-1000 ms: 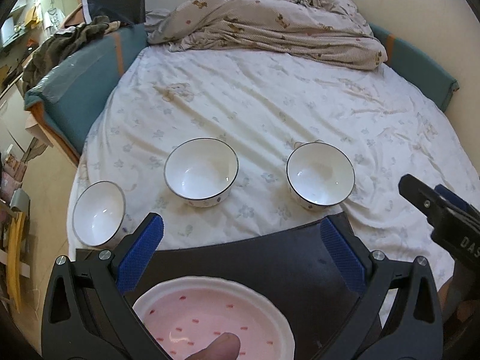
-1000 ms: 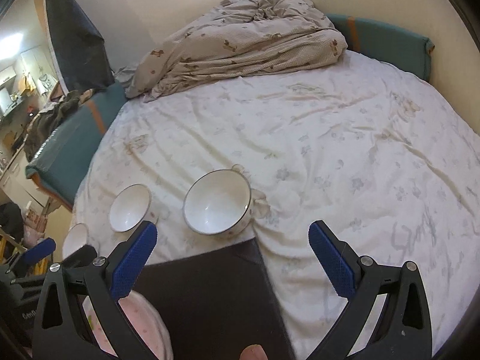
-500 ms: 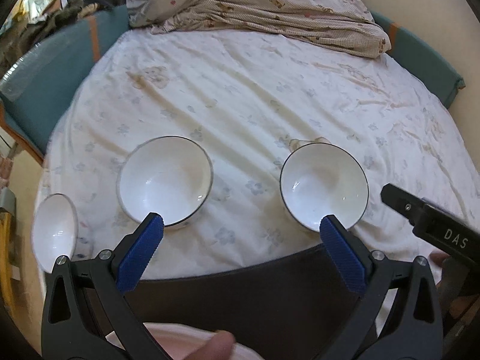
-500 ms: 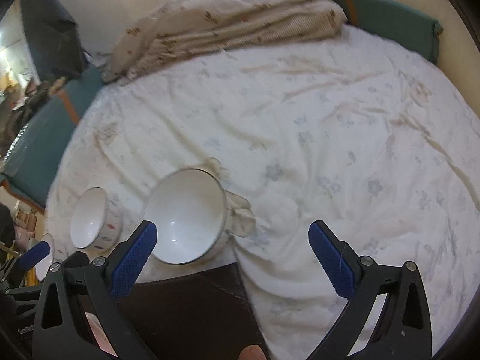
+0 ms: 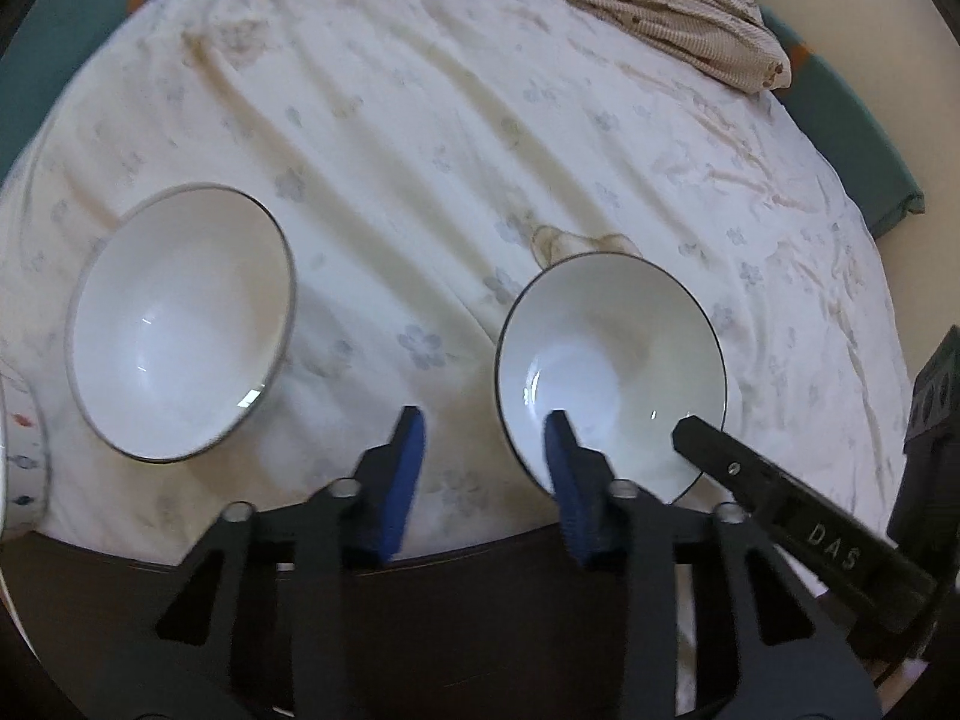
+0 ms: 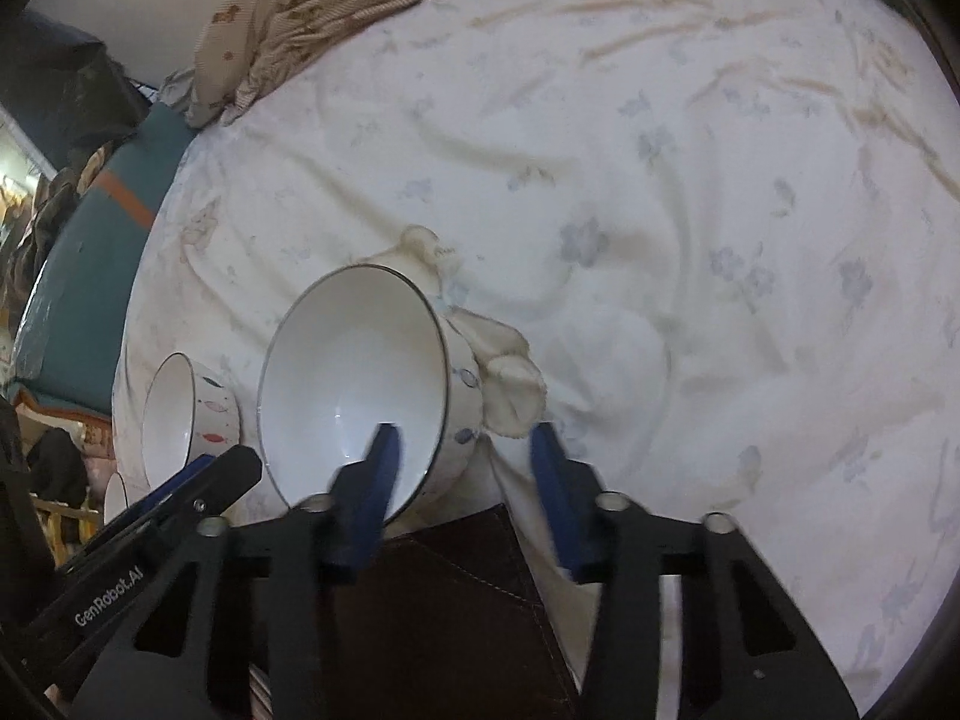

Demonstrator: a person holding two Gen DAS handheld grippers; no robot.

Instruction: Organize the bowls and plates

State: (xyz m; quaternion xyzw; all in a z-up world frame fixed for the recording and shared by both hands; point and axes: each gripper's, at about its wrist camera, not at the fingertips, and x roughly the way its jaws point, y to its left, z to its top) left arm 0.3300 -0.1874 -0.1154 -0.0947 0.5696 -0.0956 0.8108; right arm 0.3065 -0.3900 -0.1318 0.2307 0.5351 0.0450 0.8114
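Left wrist view: two hand-held grippers straddling the rim of one bowl

Left wrist view shows the left hand-held gripper (image 5: pixel 483 438) half closed, its jaws set either side of the near-left rim of the white ceramic bowl with a thin dark rim (image 5: pixel 612 360); one blue pad sits inside the bowl, the other outside on the flower-print white bedsheet (image 5: pixel 420 120). Neither pad clearly presses the wall, so this hand-held gripper is narrowed but not yet pinching. The right hand-held gripper (image 6: pixel 462 450) stands the same way on the opposite side of that bowl: one pad inside, one outside beside the bunched cloth lump (image 6: pixel 510 378), again with a visible gap.

That bowl rests on the bedsheet, just beyond the edge of the dark brown leather-look mat (image 5: pixel 480 630). To its left, apart from it, lies a second white dark-rimmed bowl (image 5: pixel 180 324), blurred; further left still, a third bowl with coloured dots (image 5: pixel 18 456) is cut by the frame edge.

The step in hand looks like gripping this bowl to nest or move it. Judged from here:
- Seat the pads lower on the wall before closing; glazed ceramic is slick, and a grip at the lip alone may slide
- Close one hand-held gripper first, since two closing together could twist the bowl
- Lift straight up, because the soft bed gives and the bowl may tip toward the cloth lump
- Keep the second bowl to the left untouched
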